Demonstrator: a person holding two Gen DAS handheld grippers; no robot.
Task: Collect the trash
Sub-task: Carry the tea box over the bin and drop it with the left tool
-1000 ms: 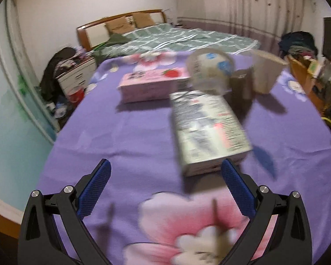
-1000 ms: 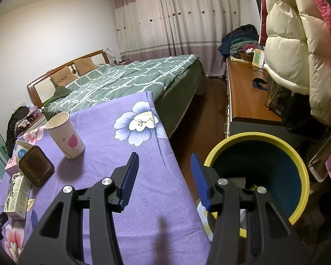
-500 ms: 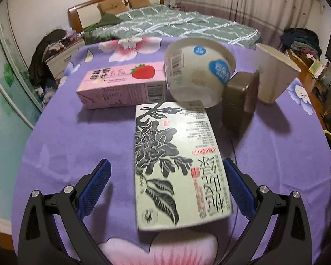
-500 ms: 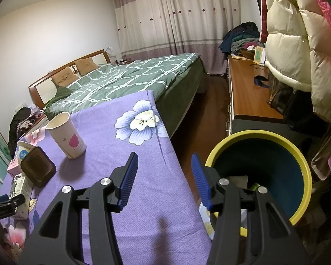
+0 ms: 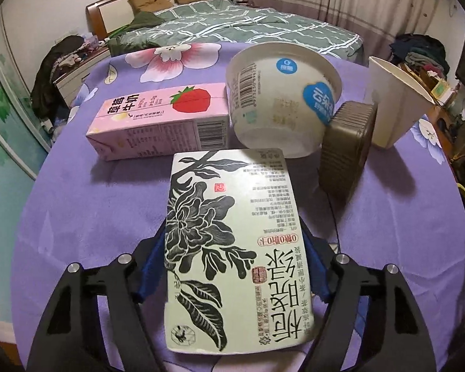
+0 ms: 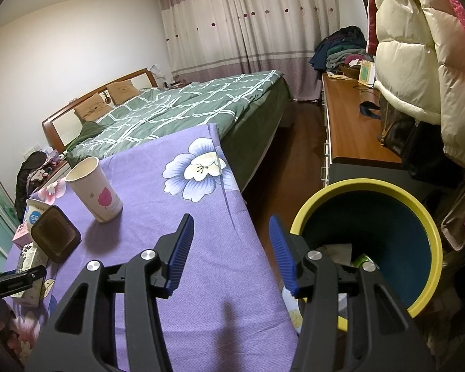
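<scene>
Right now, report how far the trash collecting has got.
Done: some rubbish already lies in the yellow-rimmed bin.

In hand: the left gripper is closing on the green tea carton, which lies between its jaws on the purple cloth.

Left: the pink strawberry milk carton, white tub, brown container and paper cup. The right gripper is open and holds nothing.

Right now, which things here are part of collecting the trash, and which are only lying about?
Job:
green tea carton, between the closing left gripper jaws
pink milk carton
white tub
brown tray
paper cup
yellow-rimmed bin

Lying about:
bed
puffy coat
</scene>
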